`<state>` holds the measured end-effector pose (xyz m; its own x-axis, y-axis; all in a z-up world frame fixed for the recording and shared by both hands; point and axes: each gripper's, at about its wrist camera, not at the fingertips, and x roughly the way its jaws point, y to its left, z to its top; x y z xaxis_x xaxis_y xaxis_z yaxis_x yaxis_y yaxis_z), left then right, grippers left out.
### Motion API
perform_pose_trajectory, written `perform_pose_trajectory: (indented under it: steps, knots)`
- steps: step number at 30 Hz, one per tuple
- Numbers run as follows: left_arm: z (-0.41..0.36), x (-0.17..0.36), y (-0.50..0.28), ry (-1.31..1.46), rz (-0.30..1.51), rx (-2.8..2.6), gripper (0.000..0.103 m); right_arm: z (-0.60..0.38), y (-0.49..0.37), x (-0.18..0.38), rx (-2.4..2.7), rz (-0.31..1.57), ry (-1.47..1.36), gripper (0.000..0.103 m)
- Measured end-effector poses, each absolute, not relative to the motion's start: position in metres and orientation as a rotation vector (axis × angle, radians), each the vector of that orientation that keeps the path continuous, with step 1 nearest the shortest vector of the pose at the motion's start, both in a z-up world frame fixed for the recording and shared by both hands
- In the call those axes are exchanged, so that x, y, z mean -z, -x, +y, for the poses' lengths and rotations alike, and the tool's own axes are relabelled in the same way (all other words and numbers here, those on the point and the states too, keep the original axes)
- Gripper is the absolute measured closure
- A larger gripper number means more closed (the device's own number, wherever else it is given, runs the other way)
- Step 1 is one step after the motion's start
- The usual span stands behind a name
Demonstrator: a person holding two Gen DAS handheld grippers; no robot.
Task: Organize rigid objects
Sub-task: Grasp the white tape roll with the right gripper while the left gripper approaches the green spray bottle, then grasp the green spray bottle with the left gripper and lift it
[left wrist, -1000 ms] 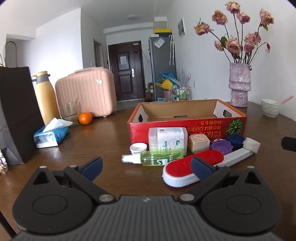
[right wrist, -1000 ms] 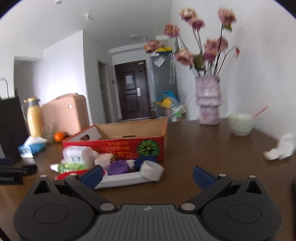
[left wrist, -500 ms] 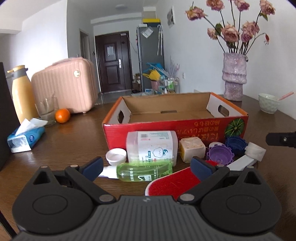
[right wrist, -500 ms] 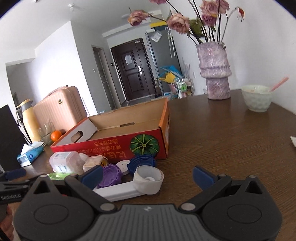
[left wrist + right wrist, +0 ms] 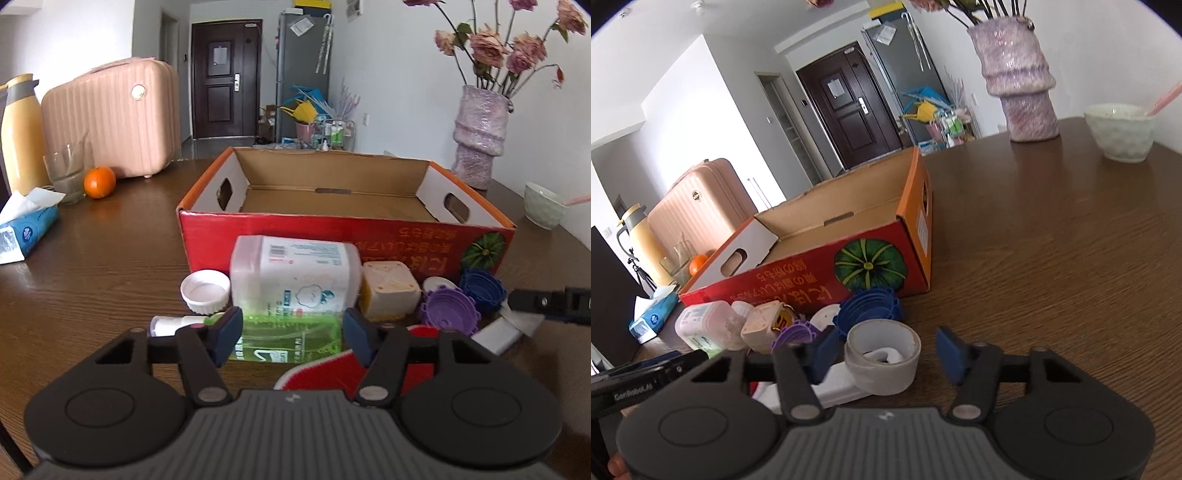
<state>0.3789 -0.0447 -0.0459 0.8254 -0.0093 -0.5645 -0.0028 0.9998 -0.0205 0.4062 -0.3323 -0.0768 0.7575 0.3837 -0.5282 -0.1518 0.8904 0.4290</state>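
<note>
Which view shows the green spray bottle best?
The left wrist view. The green spray bottle lies on its side just ahead of the left gripper, white nozzle and label visible, its ends partly behind the fingers. In the right wrist view only a green sliver shows below the white jar.

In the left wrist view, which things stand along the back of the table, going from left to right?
Yellow flask → glass → orange → pink suitcase → red box → vase → bowl.
</note>
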Motion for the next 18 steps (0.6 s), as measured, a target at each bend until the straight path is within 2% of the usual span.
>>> perform_pose_trajectory:
  steps: [2, 4, 8, 18]
  knots:
    - [-0.043, 0.045, -0.382, 0.021, 0.595, -0.001, 0.043, -0.33, -0.41, 0.08, -0.306, 0.662, -0.381, 0.051]
    - [-0.042, 0.044, -0.384, 0.029, 0.581, -0.003, 0.04, -0.328, -0.412, 0.083, -0.306, 0.663, -0.377, 0.06]
    - [-0.046, 0.042, -0.392, -0.019, 0.548, -0.025, 0.023, -0.324, -0.414, 0.084, -0.306, 0.659, -0.366, 0.06]
    - [-0.027, 0.049, -0.389, -0.069, 0.552, -0.028, 0.019, -0.329, -0.405, 0.075, -0.31, 0.621, -0.344, 0.06]
